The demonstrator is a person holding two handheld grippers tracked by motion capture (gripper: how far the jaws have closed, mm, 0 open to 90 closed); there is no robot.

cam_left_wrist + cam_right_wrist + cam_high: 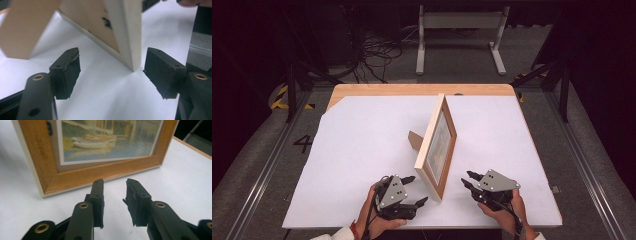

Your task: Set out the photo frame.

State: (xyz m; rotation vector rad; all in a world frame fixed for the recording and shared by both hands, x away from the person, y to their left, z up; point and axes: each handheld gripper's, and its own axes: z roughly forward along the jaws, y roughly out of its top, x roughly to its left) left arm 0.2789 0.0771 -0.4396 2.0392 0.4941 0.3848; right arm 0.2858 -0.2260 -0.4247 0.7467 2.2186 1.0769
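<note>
Both hand-held grippers, left and right, gape empty beside the frame; grasp its 6 o'clock corner squarely, gently.

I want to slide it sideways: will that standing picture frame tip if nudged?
Probably. The picture frame stands on its bottom edge and one thin back prop, so a high push may topple it. The wood looks rigid; the glazed front may be fragile.

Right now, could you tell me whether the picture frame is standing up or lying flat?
Standing. The picture frame rests on its bottom edge on the white table, leaning back on its stand behind it; neither gripper touches it.
</note>
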